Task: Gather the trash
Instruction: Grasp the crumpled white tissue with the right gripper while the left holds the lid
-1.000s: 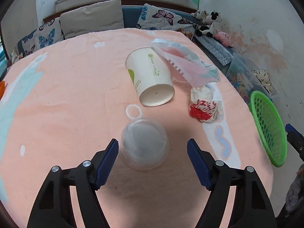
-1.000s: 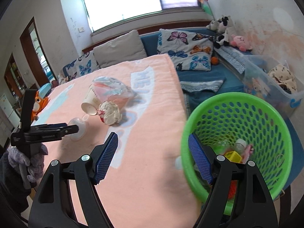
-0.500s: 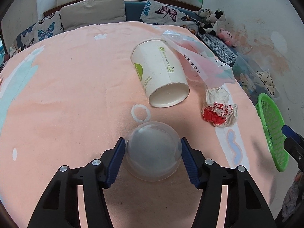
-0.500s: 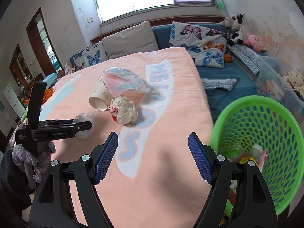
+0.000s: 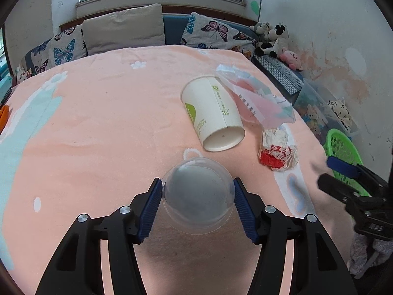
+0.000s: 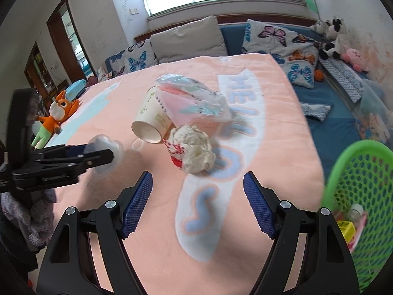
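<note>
Left wrist view: our left gripper clamps clear dome lid above blanket. Right gripper wide, empty. Some trash lies in green basket; paper cup, plastic bag, crumpled wrapper remain.

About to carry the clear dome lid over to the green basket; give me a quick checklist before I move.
1. Left gripper pads against the clear dome lid on both sides: ok.
2. Lid lifted off the blanket: cannot tell.
3. Right gripper empty, open: ok.
4. Green basket within view, has room: ok.
5. Paper cup and crumpled wrapper clear of the lid: ok.
</note>
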Demonstrator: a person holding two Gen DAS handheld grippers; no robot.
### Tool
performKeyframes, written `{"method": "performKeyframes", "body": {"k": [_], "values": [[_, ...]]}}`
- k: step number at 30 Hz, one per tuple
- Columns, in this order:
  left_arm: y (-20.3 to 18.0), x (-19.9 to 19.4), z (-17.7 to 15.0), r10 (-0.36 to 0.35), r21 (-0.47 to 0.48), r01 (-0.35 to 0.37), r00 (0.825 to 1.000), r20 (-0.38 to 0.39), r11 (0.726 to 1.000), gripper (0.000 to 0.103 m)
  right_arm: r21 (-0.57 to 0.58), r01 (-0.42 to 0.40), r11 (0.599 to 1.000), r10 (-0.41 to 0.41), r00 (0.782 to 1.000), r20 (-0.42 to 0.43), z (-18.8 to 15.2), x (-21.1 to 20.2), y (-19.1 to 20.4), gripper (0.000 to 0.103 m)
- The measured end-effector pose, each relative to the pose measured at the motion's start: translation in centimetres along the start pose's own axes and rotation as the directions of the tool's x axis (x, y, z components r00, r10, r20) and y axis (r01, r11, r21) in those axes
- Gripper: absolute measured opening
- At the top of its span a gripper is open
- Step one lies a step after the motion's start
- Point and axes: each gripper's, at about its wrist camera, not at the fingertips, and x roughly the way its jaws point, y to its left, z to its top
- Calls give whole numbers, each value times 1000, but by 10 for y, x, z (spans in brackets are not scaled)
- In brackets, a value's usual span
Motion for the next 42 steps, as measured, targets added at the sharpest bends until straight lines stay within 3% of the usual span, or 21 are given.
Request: {"method": "performKeyframes", "body": {"k": [9,19,22,24,27,42], "values": [[10,-20,7,-2,-17,2,999,33,1000,56,-46,-23,999,22,999,-32,16,37,16,76],[14,-22,9,-4,-18,5,999,39,1000,56,-31,-4,1000,2,997,-79,27,78,7,76],[15,-22,8,-5,-18,5,999,37,1000,56,-22,-9,1000,7,996,-87,28,83,4,69],[15,-22,8,-3,-17,4,999,36,1000,56,-23,-7,1000,5,997,-83,27,83,5,60],[15,-22,8,-6,-17,7,999,38,1000,56,-20,-16,1000,14,996,-82,25,78,5,54],[-10,-38,4,-39,24,37,997,64,999,56,4,-4,1000,4,1000,-11,1,11,1,53]]}}
